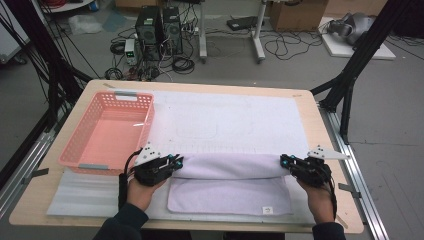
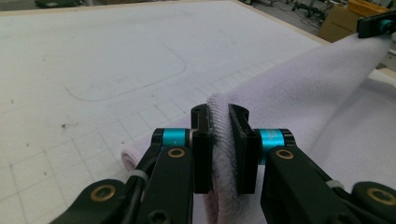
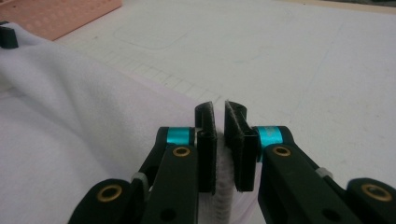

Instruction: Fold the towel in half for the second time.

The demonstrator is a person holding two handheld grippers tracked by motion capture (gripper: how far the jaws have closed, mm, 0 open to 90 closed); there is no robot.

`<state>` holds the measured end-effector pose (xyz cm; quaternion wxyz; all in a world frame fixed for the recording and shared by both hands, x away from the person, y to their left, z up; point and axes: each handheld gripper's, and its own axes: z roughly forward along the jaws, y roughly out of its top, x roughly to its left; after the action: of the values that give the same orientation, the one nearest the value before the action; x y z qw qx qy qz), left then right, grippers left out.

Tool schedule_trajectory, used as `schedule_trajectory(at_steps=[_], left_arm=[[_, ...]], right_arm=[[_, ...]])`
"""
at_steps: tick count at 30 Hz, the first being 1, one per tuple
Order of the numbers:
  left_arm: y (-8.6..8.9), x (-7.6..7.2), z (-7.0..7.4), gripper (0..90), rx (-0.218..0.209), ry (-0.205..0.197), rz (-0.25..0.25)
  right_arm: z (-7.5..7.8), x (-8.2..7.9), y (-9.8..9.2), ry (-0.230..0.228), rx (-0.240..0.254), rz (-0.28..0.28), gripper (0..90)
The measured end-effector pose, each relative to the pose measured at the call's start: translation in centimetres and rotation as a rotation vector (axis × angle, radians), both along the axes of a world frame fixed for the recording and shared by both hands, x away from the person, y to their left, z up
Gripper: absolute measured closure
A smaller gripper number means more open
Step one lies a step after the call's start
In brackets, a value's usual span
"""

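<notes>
A pale lilac towel (image 1: 230, 196) lies on the near part of the white mat (image 1: 225, 117), its far part raised and stretched into a fold between my two grippers. In the left gripper view, my left gripper (image 2: 219, 114) is shut on one end of the towel (image 2: 303, 93), with terry cloth pinched between the pads. In the right gripper view, my right gripper (image 3: 220, 109) is shut on the towel's (image 3: 70, 121) other end, low between the jaws. In the high view the left gripper (image 1: 176, 161) and right gripper (image 1: 284, 161) face each other across the fold.
A pink plastic basket (image 1: 75, 150) stands on the table's left side, close to my left hand. A small tag (image 1: 268, 210) marks the towel's near right corner. The wooden table edge (image 1: 320, 130) runs along the right, with computers and cables on the floor beyond.
</notes>
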<state>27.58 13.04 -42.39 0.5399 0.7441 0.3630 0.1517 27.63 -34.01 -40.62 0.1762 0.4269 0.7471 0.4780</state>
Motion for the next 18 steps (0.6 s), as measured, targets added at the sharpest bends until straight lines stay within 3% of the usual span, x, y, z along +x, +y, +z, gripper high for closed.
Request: schedule_trajectory(at_steps=[6, 18], left_arm=[[0.2, -2.4, -0.3, 80.3, -0.011, -0.02, -0.019], [1.0, -6.4, -1.0, 80.6, 0.001, -0.018, -0.057]], right_arm=[[-0.2, -3.3, 0.0, -0.039, 0.0, 0.002, 82.5], [-0.3, -8.1, 0.4, -0.053, -0.024, -0.004, 82.5]])
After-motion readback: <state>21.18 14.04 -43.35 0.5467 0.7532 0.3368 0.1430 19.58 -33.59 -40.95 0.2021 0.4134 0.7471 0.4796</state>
